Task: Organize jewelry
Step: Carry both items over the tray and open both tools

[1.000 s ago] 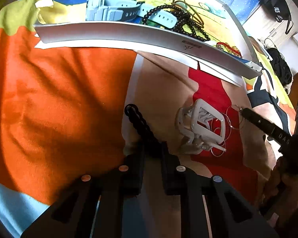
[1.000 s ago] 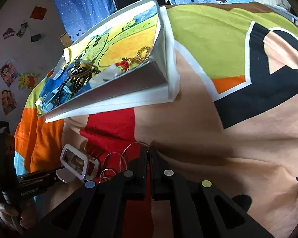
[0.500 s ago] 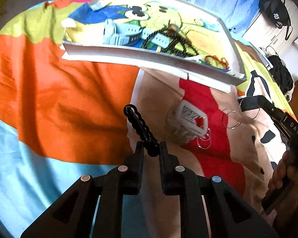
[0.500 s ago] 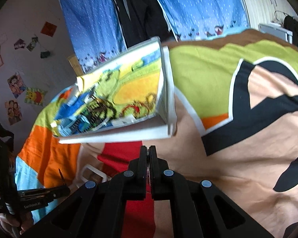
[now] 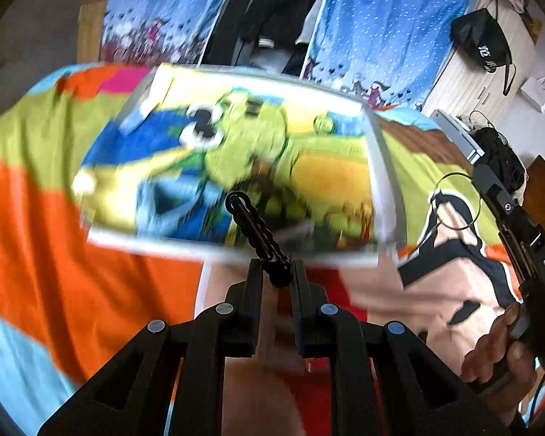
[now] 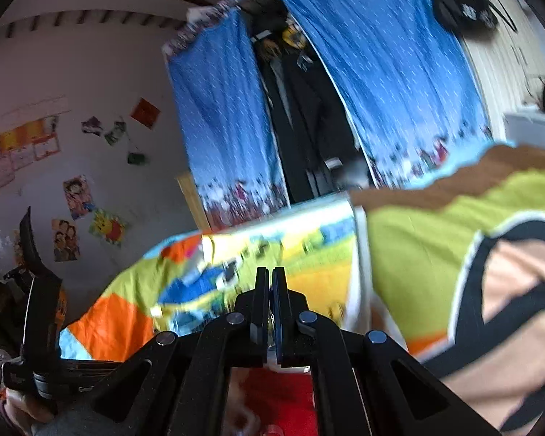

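Note:
My left gripper (image 5: 276,276) is shut on a black beaded bracelet (image 5: 254,225) that sticks out ahead, held above the bed in front of the white-rimmed tray (image 5: 376,160) with a cartoon print. The tray is blurred; jewelry lies in it near its front. In the left wrist view my right gripper (image 5: 481,178) is at the right, shut on a thin wire hoop (image 5: 456,201) that hangs from its tip. In the right wrist view my right gripper (image 6: 270,276) has its jaws together, above the tray (image 6: 359,254). The hoop does not show there.
A colourful patchwork bedspread (image 5: 54,247) covers the bed. Blue dotted curtains (image 6: 229,109) and dark hanging clothes stand behind it. A white cabinet (image 5: 468,80) with a black bag is at the far right. Posters hang on the left wall (image 6: 72,196).
Both grippers have lifted off the bed and moved toward the tray. The bracelet rose with the left gripper, the wire hoop rose with the right. The white watch on the bed has dropped out of view.

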